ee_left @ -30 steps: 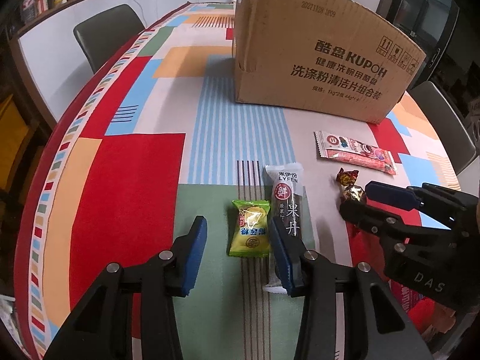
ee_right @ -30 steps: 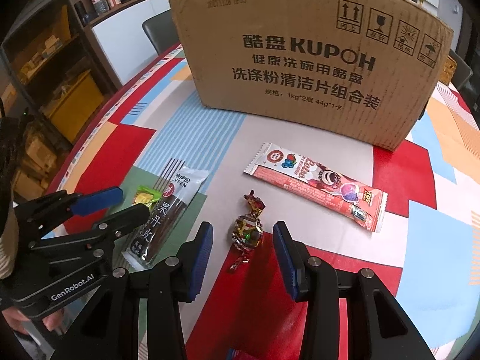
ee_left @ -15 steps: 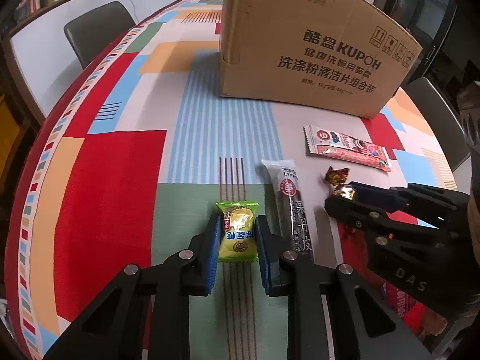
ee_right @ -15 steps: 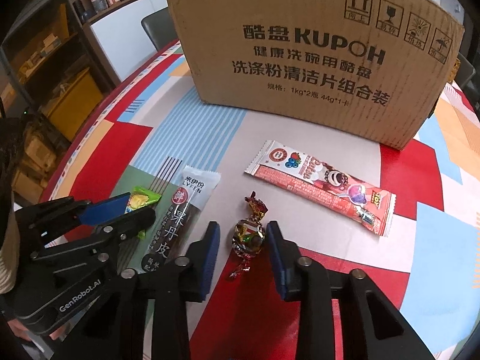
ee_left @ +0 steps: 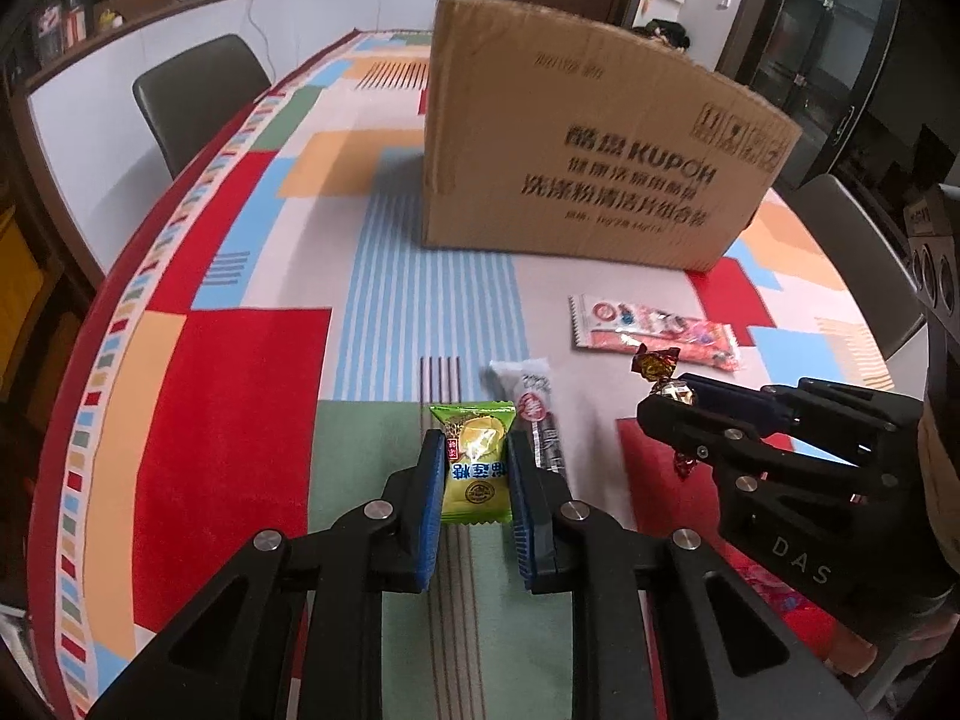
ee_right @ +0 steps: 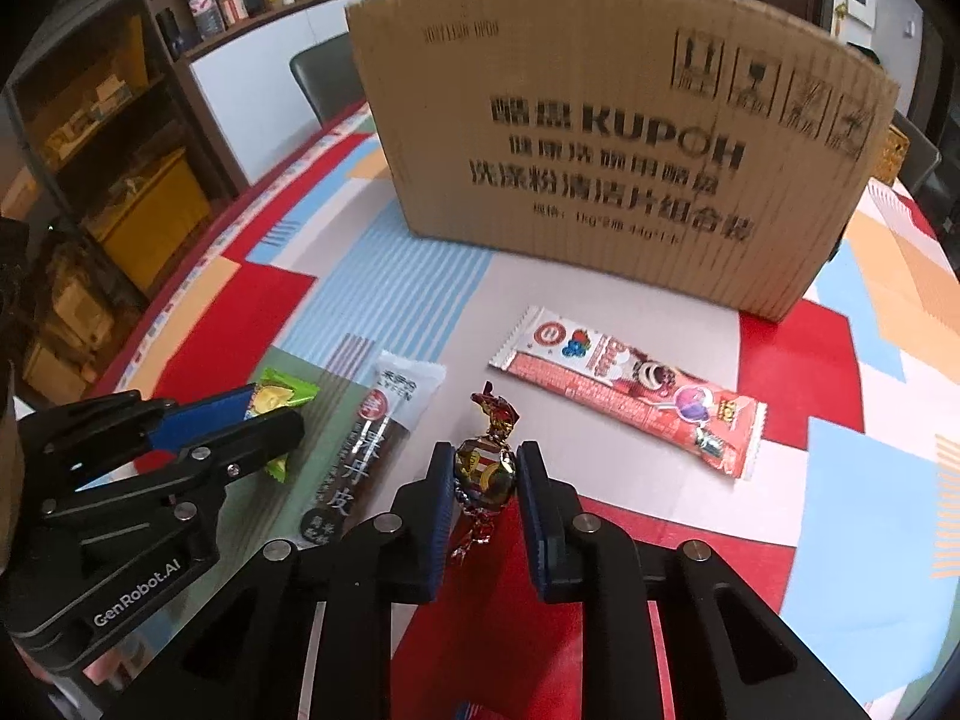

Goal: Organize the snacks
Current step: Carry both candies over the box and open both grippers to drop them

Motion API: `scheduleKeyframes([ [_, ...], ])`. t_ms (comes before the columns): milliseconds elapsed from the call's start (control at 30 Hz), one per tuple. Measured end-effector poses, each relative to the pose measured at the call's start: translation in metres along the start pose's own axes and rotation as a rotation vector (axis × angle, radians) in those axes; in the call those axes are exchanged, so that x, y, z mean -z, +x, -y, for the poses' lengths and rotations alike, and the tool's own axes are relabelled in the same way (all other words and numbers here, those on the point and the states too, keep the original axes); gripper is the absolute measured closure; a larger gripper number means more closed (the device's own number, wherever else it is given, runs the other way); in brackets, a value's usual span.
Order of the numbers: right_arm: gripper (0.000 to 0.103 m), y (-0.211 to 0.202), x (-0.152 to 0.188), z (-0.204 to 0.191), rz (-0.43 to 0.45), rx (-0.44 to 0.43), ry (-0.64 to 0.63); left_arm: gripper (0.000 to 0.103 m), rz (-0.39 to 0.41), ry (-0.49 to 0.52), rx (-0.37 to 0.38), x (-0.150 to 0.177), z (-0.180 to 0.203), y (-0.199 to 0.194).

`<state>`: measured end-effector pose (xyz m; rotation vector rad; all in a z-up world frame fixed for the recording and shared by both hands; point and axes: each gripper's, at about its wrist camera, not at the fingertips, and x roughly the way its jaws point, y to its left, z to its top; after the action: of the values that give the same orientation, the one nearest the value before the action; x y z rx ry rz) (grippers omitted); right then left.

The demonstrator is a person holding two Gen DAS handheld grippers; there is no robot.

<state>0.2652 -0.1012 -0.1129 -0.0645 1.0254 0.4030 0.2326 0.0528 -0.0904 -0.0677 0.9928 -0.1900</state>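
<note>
My left gripper (ee_left: 477, 456) is shut on a green-yellow candy packet (ee_left: 477, 462) and holds it just above the table. It also shows in the right wrist view (ee_right: 282, 399). My right gripper (ee_right: 485, 471) is shut on a foil-wrapped candy (ee_right: 486, 462), seen in the left wrist view (ee_left: 663, 375) too. A dark fruit-leather strip (ee_right: 375, 444) and a pink lollipop packet (ee_right: 630, 396) lie flat on the tablecloth. A large cardboard box (ee_right: 606, 156) stands behind them.
The table (ee_left: 240, 408) has a colourful patchwork cloth. Grey chairs stand at the left (ee_left: 198, 96) and the right (ee_left: 858, 240) sides. Shelves with clutter (ee_right: 102, 180) line the wall to the left of the right wrist view.
Both grippers closed on their candies and lifted them slightly. Both views tilted up, so the box looks nearer and taller.
</note>
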Motion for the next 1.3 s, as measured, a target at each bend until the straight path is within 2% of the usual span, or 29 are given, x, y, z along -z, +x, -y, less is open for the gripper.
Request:
scheduleKeyframes([
  [733,0.081,-0.096,-0.020,0.007,0.239,-0.024,0.004,0.082,0.228,0.082,0.037,-0.038,0.035,-0.079],
  [1300,0.081,-0.136,-0.056,0.019,0.380,-0.024,0.020,0.082,0.378,0.140,0.045,-0.090,0.060,-0.112],
])
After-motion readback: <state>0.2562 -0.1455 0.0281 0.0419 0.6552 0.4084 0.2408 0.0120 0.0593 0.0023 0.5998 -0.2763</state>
